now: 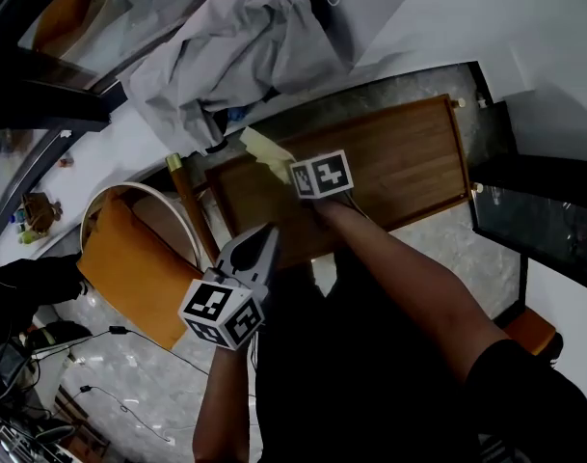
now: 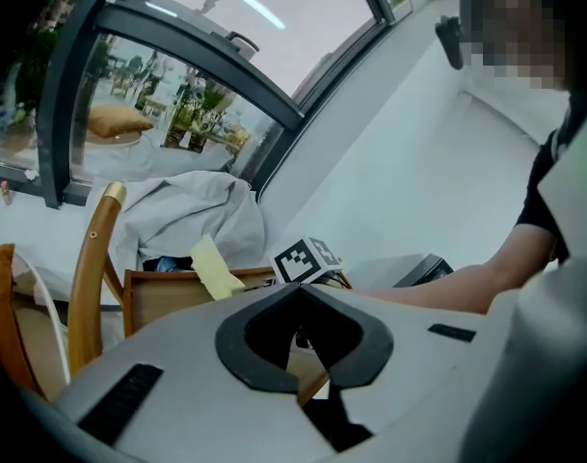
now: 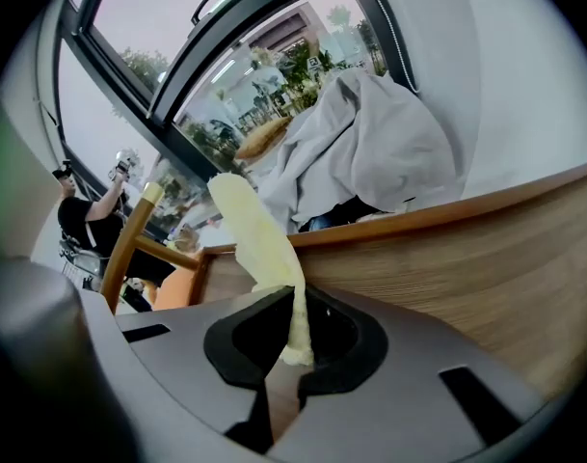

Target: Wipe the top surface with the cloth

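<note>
1. A wooden table top lies below a white wall.
2. Nearest, the left gripper hovers at the table's edge, jaws together and empty.
3. Farther on, the right gripper is clamped on the yellow cloth above the top's left corner.
4. Beyond, a grey sheet lies heaped.

The cloth is coloured pale yellow. The desk is finished in warm brown, streaked with fine wood grain. The left gripper and right gripper are cast in grey with black lining, and each cube is patterned with black-and-white squares. A crumpled sheet is shown in light grey. The chair cushion is coloured orange, and the floor is speckled grey.
</note>
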The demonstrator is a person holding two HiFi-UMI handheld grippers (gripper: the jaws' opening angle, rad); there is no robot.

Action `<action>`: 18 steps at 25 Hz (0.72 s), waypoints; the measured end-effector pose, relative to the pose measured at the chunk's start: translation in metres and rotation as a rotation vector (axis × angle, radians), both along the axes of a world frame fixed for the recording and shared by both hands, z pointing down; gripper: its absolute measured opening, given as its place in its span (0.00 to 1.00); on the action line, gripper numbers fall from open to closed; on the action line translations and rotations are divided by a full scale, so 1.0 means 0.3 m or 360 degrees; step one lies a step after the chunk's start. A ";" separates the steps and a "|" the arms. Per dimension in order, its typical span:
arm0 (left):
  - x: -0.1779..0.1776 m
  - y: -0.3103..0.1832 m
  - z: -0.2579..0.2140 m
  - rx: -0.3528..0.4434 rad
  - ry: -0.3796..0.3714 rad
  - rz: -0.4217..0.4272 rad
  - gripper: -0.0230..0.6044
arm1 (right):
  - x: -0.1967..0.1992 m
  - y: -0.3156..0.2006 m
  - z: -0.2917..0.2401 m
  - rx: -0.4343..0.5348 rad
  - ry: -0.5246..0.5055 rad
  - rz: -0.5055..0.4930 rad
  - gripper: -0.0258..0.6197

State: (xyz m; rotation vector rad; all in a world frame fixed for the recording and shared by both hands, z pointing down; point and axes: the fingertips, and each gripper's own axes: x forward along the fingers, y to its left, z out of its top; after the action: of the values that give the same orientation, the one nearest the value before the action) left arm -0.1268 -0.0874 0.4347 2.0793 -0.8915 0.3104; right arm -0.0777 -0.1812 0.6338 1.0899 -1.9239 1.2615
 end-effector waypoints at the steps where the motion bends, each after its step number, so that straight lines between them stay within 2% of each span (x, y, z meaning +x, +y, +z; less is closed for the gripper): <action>1: 0.016 -0.003 0.001 -0.0002 0.0001 0.0008 0.05 | 0.023 -0.003 -0.001 0.0002 0.0005 0.0015 0.09; 9: 0.121 -0.029 0.024 -0.0020 -0.0020 0.0035 0.05 | 0.196 -0.019 -0.004 0.0016 0.0033 0.0090 0.09; 18: 0.211 -0.081 0.064 -0.0076 -0.0031 -0.0017 0.05 | 0.424 -0.037 -0.007 0.0027 0.0090 0.0171 0.09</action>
State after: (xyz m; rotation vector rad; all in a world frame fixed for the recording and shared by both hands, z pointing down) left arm -0.0636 -0.1118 0.4538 2.0304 -0.8983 0.3433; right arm 0.0493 -0.1923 0.6316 1.2395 -1.8587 1.2595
